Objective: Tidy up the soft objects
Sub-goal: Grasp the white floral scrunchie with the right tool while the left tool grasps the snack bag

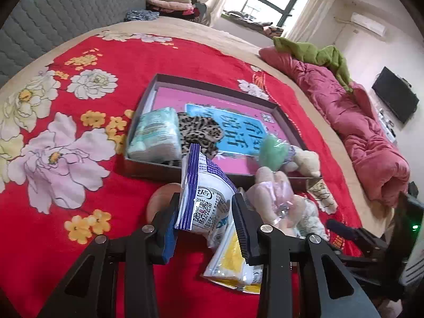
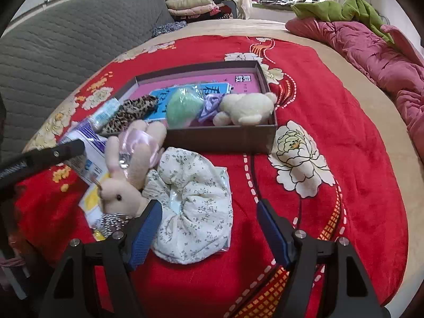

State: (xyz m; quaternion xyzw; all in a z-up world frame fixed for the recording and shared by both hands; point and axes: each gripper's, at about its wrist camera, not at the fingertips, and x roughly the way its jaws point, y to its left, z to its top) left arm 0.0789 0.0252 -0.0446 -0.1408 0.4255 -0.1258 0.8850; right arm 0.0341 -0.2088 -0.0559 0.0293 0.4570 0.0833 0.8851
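My left gripper (image 1: 205,212) is shut on a white and purple packet (image 1: 204,198) and holds it upright above the red bedspread, just in front of the shallow box (image 1: 212,90). The box holds a tissue pack (image 1: 156,135), a leopard-print cloth (image 1: 198,129), a green puff (image 2: 182,106) and a cream teddy bear (image 2: 246,108). My right gripper (image 2: 209,228) is open around the near edge of a white floral scrunchie in plastic (image 2: 193,212). A pink plush rabbit (image 2: 127,177) lies left of it. A yellow packet (image 1: 230,262) lies under the left gripper.
The red flowered bedspread (image 2: 304,190) covers the bed. A rolled pink quilt (image 2: 371,50) with a green cloth lies along the right side. A grey quilted headboard (image 2: 66,39) stands at the left. Folded clothes (image 2: 193,6) are stacked behind the bed.
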